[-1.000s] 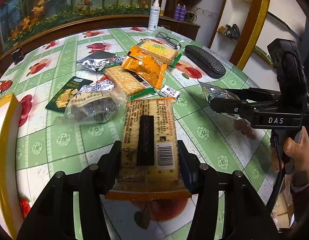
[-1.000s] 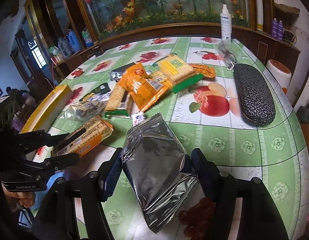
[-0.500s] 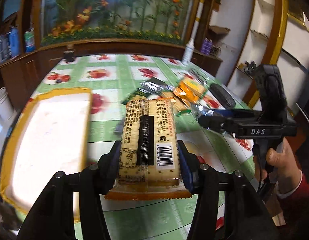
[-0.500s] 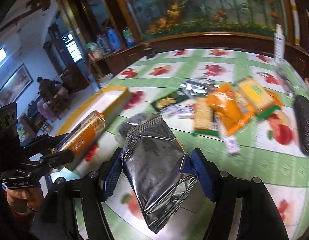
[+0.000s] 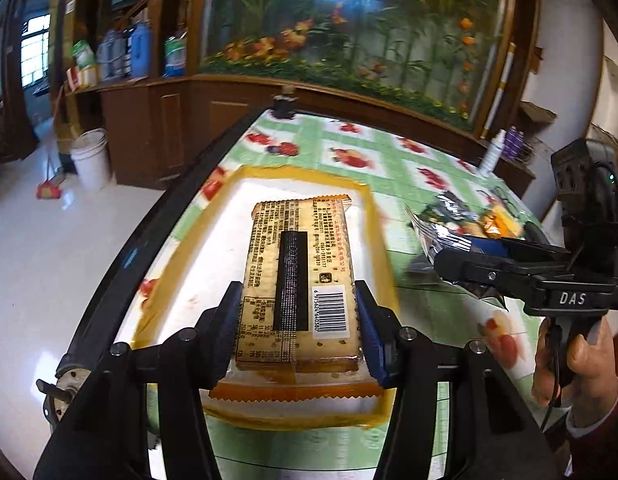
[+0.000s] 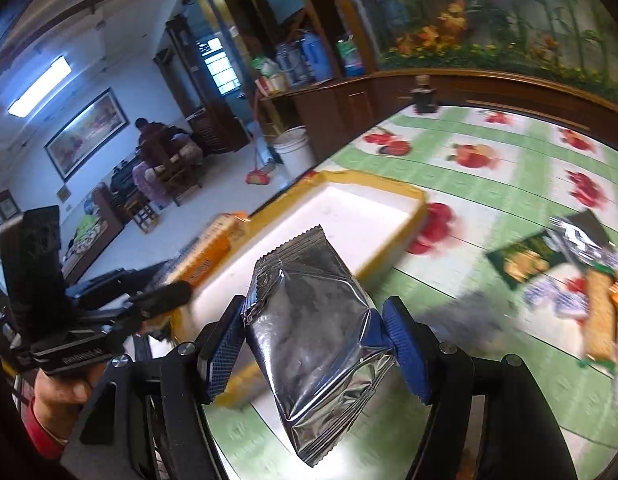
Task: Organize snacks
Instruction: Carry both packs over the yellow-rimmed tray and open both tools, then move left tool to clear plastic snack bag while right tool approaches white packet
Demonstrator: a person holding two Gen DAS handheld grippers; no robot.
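A cracker pack (image 5: 299, 280) is clamped between the blue pads of the left gripper (image 5: 297, 320), held above the yellow-rimmed white tray (image 5: 373, 216). A silver foil snack bag (image 6: 313, 320) is pinched in the right gripper (image 6: 315, 344), near the tray's corner. Remaining snacks (image 6: 569, 276) are left piled on the fruit-print tablecloth (image 6: 489, 184).
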